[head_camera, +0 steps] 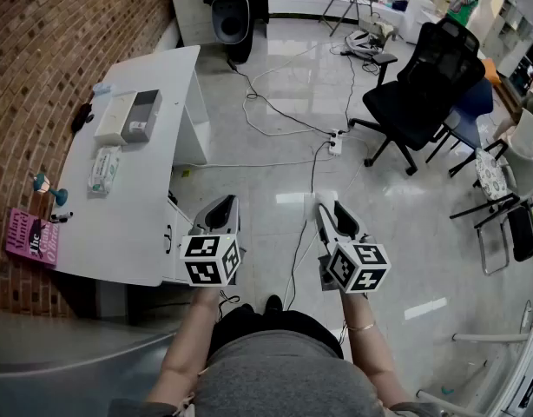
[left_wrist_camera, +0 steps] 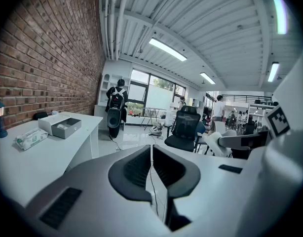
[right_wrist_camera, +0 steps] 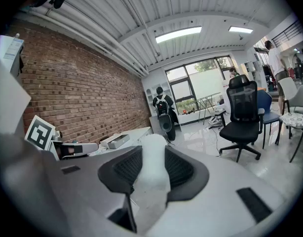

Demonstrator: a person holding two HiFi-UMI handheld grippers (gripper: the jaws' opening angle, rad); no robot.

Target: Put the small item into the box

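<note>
Two tongs, one small item, one box. The right tongs (right_wrist_camera: 151,152) clamp the small white, soft-looking lump (right_wrist_camera: 154,179), which stands upright between their pads. The left tongs (left_wrist_camera: 151,149) are closed and empty. The open grey rectangular box (head_camera: 143,115) sits on the white worktop (head_camera: 136,215), well apart from the lump.

I count two grippers: left gripper (head_camera: 223,207), right gripper (head_camera: 332,211). One small white item (right_wrist_camera: 152,167) pinched in the right. Ahead-left: one table (head_camera: 136,224), one open box (head_camera: 128,116), one tissue pack (head_camera: 104,169), one book (head_camera: 30,237), one lamp (head_camera: 49,188). Ahead-right: one black chair (head_camera: 423,89).
</note>
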